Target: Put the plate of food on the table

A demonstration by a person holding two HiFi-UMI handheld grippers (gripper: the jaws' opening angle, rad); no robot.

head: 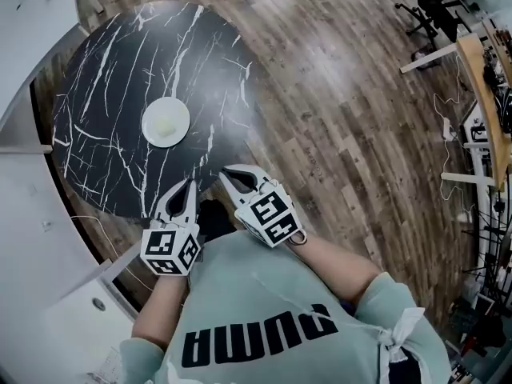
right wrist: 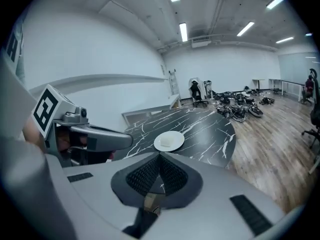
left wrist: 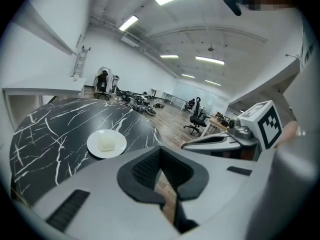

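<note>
A white plate (head: 166, 122) with a pale block of food on it rests near the middle of the round black marble table (head: 104, 78). Both grippers hover side by side over the table's near edge, well short of the plate. The left gripper (head: 187, 185) is shut with nothing in it, and so is the right gripper (head: 227, 173). In the left gripper view the plate (left wrist: 106, 144) lies ahead to the left, beyond the joined jaws. In the right gripper view the plate (right wrist: 169, 141) sits straight ahead, and the left gripper (right wrist: 122, 139) reaches in from the left.
White counters (head: 36, 214) border the table on the left. Wood floor (head: 344, 110) stretches to the right, with a desk (head: 484, 86) and an office chair (head: 428, 10) at the far right. Equipment (right wrist: 240, 109) lies heaped on the floor beyond the table.
</note>
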